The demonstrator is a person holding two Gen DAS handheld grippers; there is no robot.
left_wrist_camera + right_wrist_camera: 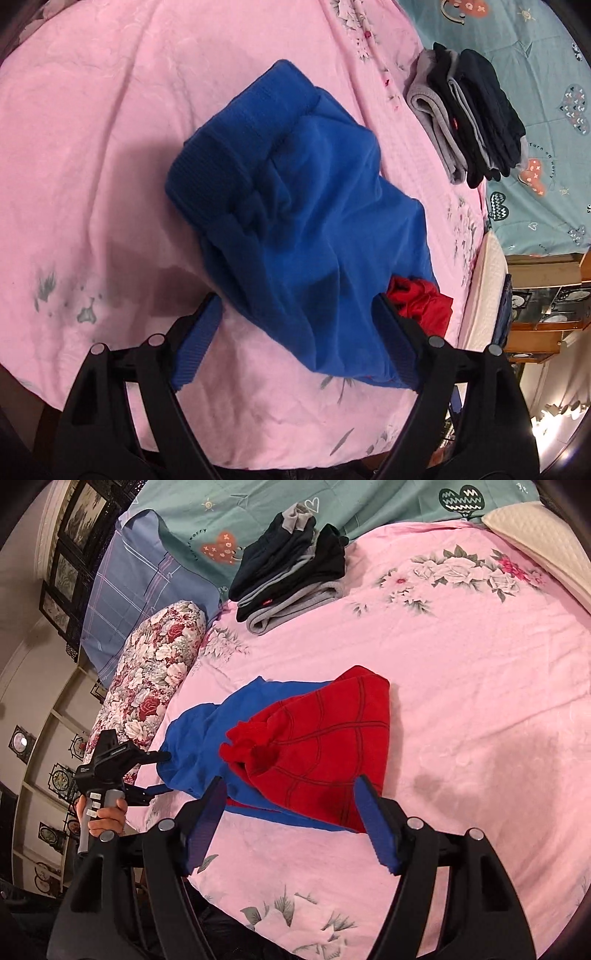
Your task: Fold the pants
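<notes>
The left claw (295, 332) is spread wide, its blue-padded fingers (195, 347) on either side of the near edge of the blue-and-red pants (295, 206) without pinching the cloth. Seen from the right wrist, the same claw (162, 773) has its tips at the blue edge of the pants (295, 746), and a hand (105, 818) grips its handle. The right claw (291, 812) is likewise released, fingers (376, 827) wide apart, just at the near edge of the red part of the garment, grasping nothing.

The pants lie in a loosely folded bundle on the pink floral bedsheet (461, 664). From the left wrist the blue side dominates, with a ribbed blue cuff (236, 147) at the far end and a bit of red fabric (421, 302) showing at the right. From the right wrist the red panel with dark grid lines (325, 738) lies over the blue.

Well apart, at the far side of the bed, sits a stack of folded dark and grey clothes (469, 118) (291, 576), near a teal patterned blanket (535, 74) (258, 513). A floral bolster (151, 672) and a blue checked pillow (125, 587) lie along the bed's left side in the right wrist view, with a cream pillow (543, 542) at the far right.
</notes>
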